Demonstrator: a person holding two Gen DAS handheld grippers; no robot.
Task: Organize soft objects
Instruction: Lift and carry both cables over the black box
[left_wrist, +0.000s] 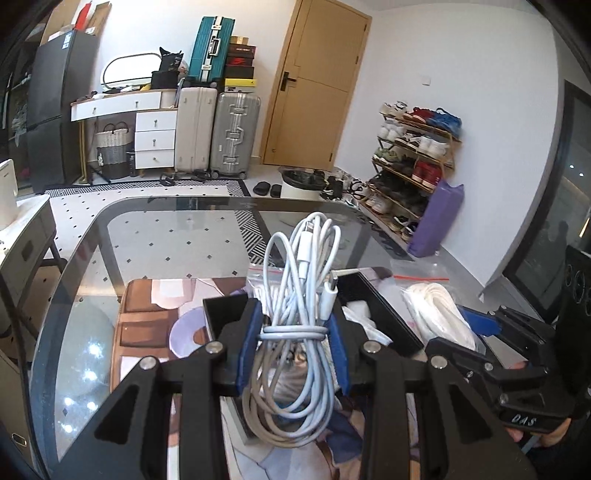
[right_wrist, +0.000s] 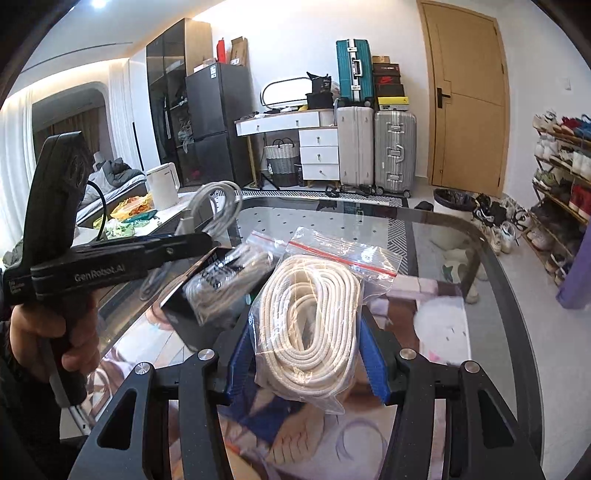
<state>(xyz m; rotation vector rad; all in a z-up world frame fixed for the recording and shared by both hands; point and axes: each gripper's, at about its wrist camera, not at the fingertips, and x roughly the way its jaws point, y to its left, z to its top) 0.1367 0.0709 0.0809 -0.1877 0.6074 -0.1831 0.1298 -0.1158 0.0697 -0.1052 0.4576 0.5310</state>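
Observation:
My left gripper (left_wrist: 293, 332) is shut on a coiled white charging cable (left_wrist: 306, 280) and holds it above a black box (left_wrist: 373, 295) on the glass table. The same cable shows in the right wrist view (right_wrist: 218, 206), sticking up from the left gripper (right_wrist: 192, 236). My right gripper (right_wrist: 308, 354) is shut on a clear zip bag of coiled white rope (right_wrist: 314, 314), held just right of the black box (right_wrist: 210, 291). That bag also shows in the left wrist view (left_wrist: 439, 314). Another bagged white bundle (right_wrist: 229, 273) lies in the box.
The glass table (left_wrist: 155, 236) has a rounded dark rim and a patterned mat (left_wrist: 147, 314) under the box. A white kettle (right_wrist: 164, 184) stands on a side counter at left. Suitcases, a door and a shoe rack stand beyond the table.

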